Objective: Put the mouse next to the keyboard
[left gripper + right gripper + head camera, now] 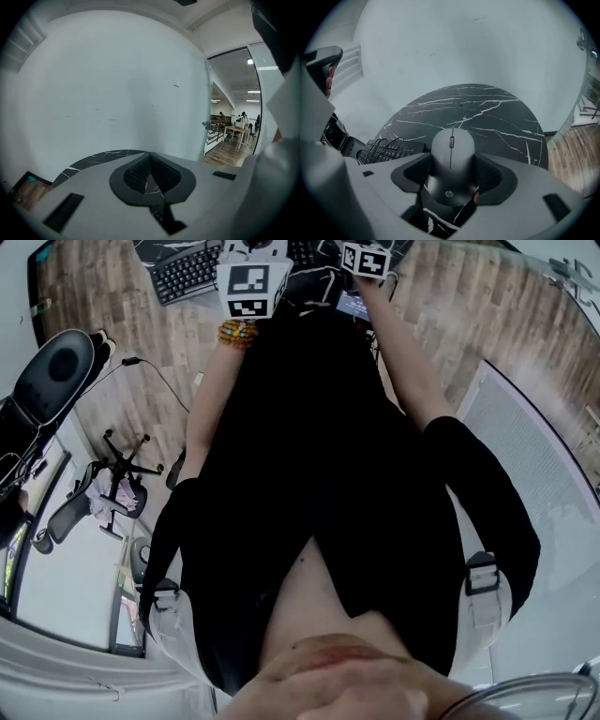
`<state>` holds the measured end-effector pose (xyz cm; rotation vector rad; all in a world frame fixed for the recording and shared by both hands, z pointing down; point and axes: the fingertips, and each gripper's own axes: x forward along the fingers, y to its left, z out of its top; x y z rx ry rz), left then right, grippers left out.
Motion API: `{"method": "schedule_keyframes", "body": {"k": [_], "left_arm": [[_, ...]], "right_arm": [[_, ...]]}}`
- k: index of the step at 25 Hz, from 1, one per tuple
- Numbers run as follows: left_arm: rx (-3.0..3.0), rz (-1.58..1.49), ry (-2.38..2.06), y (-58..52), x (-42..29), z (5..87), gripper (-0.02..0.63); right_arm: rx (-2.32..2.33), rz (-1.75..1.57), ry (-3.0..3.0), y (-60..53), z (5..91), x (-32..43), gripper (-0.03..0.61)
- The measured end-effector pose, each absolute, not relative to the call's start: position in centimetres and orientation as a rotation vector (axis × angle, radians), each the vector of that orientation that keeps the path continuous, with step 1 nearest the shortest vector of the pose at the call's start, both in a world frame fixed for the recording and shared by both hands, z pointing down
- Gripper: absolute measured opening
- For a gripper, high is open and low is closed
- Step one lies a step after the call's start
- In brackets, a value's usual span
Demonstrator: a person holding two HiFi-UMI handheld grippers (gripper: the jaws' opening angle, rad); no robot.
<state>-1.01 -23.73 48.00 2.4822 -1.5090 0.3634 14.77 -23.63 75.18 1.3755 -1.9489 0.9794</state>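
Note:
A grey HP mouse [451,161] sits between the pads of my right gripper [451,172], which is shut on its sides above a round black marble table [497,117]. A black keyboard [389,151] lies on the table to the left of the mouse, with thin cables draped over it. In the head view the keyboard [183,273] shows at the top left, beside the left marker cube [251,282] and the right marker cube [366,259]. My left gripper [150,176] is shut with its pads pressed together and nothing in them, and it points at a white wall.
A dark device [335,136] lies left of the keyboard. Office chairs [56,371] stand on the wooden floor at the left. A glass partition [525,456] runs along the right. Through a doorway there are distant tables and people [239,124]. My own body hides most of the head view.

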Motion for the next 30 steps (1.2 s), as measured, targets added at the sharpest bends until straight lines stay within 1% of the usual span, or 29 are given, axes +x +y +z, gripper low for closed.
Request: {"method": "schedule_keyframes", "body": {"k": [13,30], "left_arm": [[2.467,0.334,-1.499,-23.3,-1.3,47.8,0.014],[2.459,0.329,-1.487,-22.9,-1.3,48.1,0.014]], "right_arm": [[1.368,1.164,-1.807,-22.2,78.4,15.8,0.287],[1.335,1.115,-1.822,-22.2,78.5,15.9,0.287]]}}
